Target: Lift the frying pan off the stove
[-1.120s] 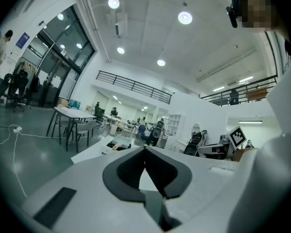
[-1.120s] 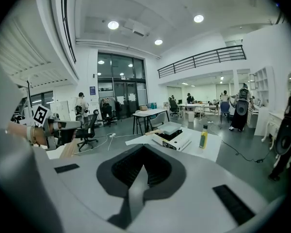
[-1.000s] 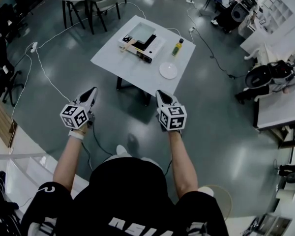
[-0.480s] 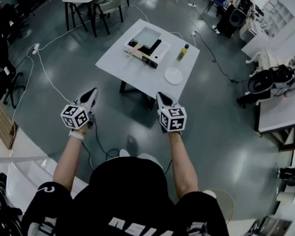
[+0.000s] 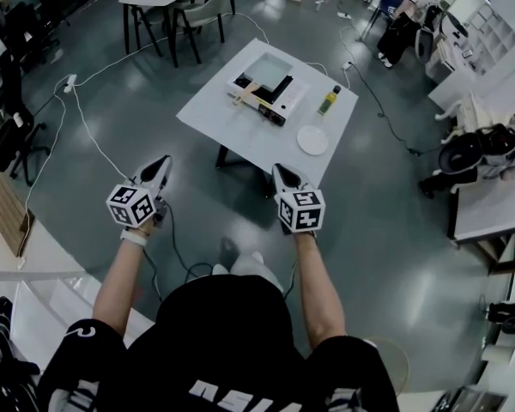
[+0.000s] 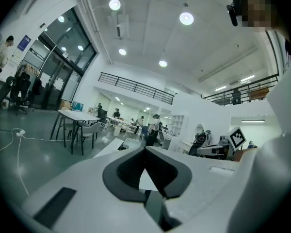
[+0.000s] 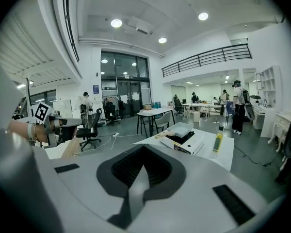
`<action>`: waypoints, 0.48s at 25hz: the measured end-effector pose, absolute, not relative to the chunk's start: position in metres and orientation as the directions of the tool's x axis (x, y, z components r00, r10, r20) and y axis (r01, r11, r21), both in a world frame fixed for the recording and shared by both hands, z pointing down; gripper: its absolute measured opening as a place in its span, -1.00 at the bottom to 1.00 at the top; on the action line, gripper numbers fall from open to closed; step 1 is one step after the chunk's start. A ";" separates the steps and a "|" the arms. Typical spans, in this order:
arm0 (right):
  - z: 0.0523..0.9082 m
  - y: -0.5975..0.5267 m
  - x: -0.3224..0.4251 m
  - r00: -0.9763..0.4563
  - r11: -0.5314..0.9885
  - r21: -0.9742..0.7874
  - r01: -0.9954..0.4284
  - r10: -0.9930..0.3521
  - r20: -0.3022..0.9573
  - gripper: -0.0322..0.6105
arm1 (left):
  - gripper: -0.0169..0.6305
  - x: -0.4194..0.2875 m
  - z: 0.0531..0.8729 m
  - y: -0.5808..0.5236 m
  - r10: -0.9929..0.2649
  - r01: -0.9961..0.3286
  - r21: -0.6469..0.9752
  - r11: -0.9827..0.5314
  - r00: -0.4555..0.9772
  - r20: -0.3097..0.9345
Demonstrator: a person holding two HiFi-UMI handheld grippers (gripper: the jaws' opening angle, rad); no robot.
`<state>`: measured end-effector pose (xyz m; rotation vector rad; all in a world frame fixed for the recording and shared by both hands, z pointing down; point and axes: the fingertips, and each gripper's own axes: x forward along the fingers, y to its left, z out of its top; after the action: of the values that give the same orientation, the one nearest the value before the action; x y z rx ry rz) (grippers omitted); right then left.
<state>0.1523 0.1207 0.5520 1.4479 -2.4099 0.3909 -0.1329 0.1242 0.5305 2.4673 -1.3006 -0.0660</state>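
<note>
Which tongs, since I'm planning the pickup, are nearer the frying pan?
Right. The right tongs are short of the table, almost in line with the frying pan; the left tongs are farther off to the side.

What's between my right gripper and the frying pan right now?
Head view: only bare floor and white tabletop separate the right gripper from the frying pan; the plate sits off to the right.

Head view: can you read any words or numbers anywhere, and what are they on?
Nothing can be read clearly.
Shirt: white letters at the bottom, cut off by the picture's edge, unreadable.
Bottle: label too small.
Stove: print on its side too small.
Left gripper and right gripper: cubes show black-and-white square patterns only, no words.
</note>
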 end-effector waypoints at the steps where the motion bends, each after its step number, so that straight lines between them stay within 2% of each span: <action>1: 0.553 0.120 0.151 -0.447 0.456 -0.078 -0.887 -0.804 0.392 -0.91 | -0.95 -0.134 0.531 0.124 -0.808 -0.791 0.328 -0.517 0.577 0.120; 12: 0.554 0.098 0.120 -0.485 0.496 -0.077 -0.865 -0.784 0.387 -0.91 | -0.95 -0.161 0.535 0.119 -0.831 -0.814 0.327 -0.480 0.541 0.126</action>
<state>0.1198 0.0978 0.5541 1.3893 -2.4427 0.3792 -0.1613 0.1195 0.5353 2.4348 -1.3543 -0.0707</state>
